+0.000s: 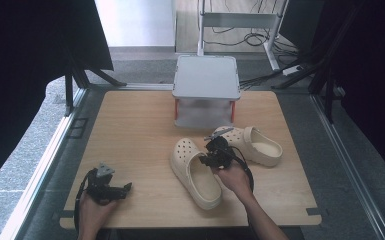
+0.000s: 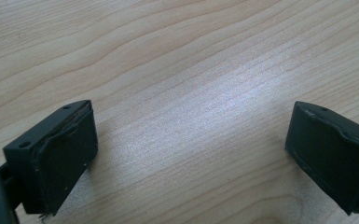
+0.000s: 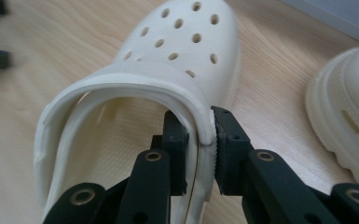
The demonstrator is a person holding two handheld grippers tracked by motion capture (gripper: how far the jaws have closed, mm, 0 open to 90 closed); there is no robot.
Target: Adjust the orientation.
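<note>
Near the middle of the wooden table (image 1: 130, 130), the right gripper (image 3: 200, 140) has its jaws clamped on the side wall of the cream clog (image 1: 194, 172), one jaw inside the opening and one outside, with the second clog (image 1: 252, 144) just beside it. That bite looks thin and off-centre, so the soft rim could fold or the clog swing and slip out if lifted. At the table's near left corner the left gripper (image 2: 191, 154) rests wide open and empty.
</note>
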